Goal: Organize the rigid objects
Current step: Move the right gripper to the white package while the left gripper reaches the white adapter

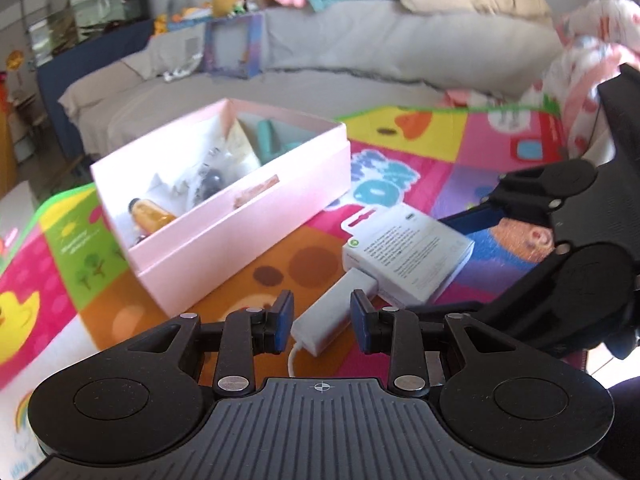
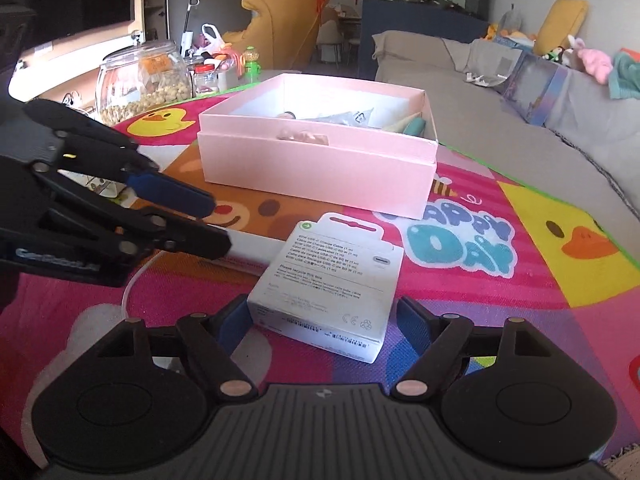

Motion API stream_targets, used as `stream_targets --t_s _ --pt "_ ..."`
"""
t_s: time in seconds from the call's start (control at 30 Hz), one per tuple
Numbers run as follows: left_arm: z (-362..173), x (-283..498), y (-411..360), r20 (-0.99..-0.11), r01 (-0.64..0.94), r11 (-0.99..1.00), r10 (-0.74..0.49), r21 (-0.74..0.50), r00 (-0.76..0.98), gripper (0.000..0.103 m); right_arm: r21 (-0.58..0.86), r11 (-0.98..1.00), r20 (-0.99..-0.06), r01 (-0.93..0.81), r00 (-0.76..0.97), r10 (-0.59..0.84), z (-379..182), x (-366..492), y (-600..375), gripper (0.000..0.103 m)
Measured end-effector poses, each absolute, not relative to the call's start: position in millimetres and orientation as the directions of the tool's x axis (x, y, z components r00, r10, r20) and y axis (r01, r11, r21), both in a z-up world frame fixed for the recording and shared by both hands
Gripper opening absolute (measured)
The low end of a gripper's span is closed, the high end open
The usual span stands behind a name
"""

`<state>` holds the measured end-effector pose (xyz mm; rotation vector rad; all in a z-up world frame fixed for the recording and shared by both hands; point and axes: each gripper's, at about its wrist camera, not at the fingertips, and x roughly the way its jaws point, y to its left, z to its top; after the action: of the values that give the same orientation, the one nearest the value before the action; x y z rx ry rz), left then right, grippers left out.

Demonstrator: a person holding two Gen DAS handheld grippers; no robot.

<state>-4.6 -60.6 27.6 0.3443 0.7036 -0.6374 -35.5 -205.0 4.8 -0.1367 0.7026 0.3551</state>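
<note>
The left gripper (image 1: 322, 326) is hovering with its jaws apart around a white charger block (image 1: 334, 322) on the colourful mat (image 2: 500, 292), pads clear of it. Right of it, the right gripper (image 2: 320, 330) is straddling a white cable box (image 2: 328, 292), jaws spread wide. The pink box (image 2: 320, 168) is sitting behind them.

Pale pink storage box (image 2: 316, 168), white inside, with a brownish torn patch on the front wall. White cable carton (image 2: 332, 292) printed with small grey text and a green round sticker at one corner. White power adapter (image 1: 336, 312) with a white cord. Orange bottle (image 1: 154, 216) and teal item (image 1: 276, 138) inside the box. Play mat (image 2: 500, 280) in bright pink, yellow, orange, purple and green blocks, patterned with yellow ducks, a brown bear face and teal lettering. Black grippers with blue pads (image 1: 283, 320). Grey sofa (image 1: 360, 48).
</note>
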Motion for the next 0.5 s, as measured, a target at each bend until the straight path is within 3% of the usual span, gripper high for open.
stream_targets --t_s 0.13,0.5 --pt "22.4 1.2 -65.1 -0.706 0.656 0.751 -0.424 0.076 0.567 0.037 0.003 0.936 -0.64 -0.353 0.718 0.273 1.3 -36.7 -207.3 0.085" --pt "16.5 -3.7 -28.6 -0.736 0.522 0.853 -0.346 0.012 0.582 0.03 0.016 0.939 -0.625 -0.345 0.729 0.278 -1.2 -37.3 -209.0 0.086"
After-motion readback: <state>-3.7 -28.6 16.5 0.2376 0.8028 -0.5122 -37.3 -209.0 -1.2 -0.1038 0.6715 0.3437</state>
